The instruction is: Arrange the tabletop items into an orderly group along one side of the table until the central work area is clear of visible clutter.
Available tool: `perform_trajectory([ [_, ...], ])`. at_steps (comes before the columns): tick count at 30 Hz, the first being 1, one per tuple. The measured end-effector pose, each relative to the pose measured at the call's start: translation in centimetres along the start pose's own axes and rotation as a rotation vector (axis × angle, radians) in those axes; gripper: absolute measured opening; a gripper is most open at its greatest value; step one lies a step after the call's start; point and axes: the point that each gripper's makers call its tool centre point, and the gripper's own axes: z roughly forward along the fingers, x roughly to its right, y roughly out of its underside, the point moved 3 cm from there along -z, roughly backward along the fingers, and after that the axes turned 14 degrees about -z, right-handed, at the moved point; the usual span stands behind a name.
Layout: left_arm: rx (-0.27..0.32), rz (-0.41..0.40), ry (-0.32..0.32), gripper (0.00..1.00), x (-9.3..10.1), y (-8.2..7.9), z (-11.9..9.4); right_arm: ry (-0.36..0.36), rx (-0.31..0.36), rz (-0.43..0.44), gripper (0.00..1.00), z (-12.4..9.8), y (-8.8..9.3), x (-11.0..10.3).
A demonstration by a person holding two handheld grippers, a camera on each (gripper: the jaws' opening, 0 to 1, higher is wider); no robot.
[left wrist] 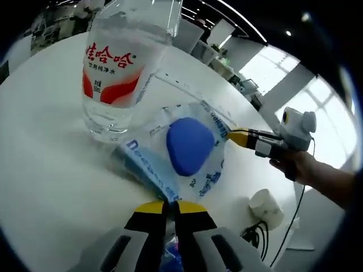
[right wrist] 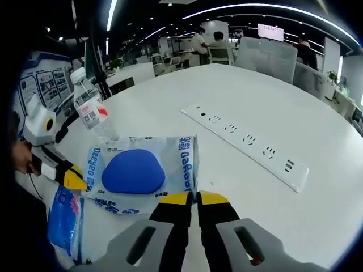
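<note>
Both the left claw point(left wrist: 169, 208) and right claw point(right wrist: 195, 199) pinch opposite edges of the wet-wipe pack point(right wrist: 139, 173) lying flat on the counter point(right wrist: 272, 107), so uneven pulling could knock over the water bottle point(left wrist: 122, 62) touching it at eleven o'clock.

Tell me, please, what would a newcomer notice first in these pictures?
First, the wet-wipes pack with its blue lid, flat on the white table, with both grippers closing on opposite edges. Behind it stands a clear water bottle, and a long white power strip lies farther out.
</note>
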Motion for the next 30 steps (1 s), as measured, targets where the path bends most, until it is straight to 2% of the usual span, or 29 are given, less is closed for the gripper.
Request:
perform_trajectory([
  [6,0.010,0.017,-0.001,0.00,0.1,-0.2,-0.2,0.001,-0.004,-0.038,0.00,-0.5,0.0,-0.3],
  [10,0.012,0.020,0.011,0.00,0.5,-0.5,-0.5,0.014,0.003,-0.031,0.00,-1.3,0.2,-0.1],
  [20,0.034,0.079,0.054,0.00,2.8,-1.7,-1.1,0.079,0.027,0.009,0.00,-4.7,0.7,0.7],
  [30,0.025,0.138,0.071,0.00,4.1,-2.3,-0.6,0.125,0.039,0.051,0.00,-8.0,2.3,0.8],
])
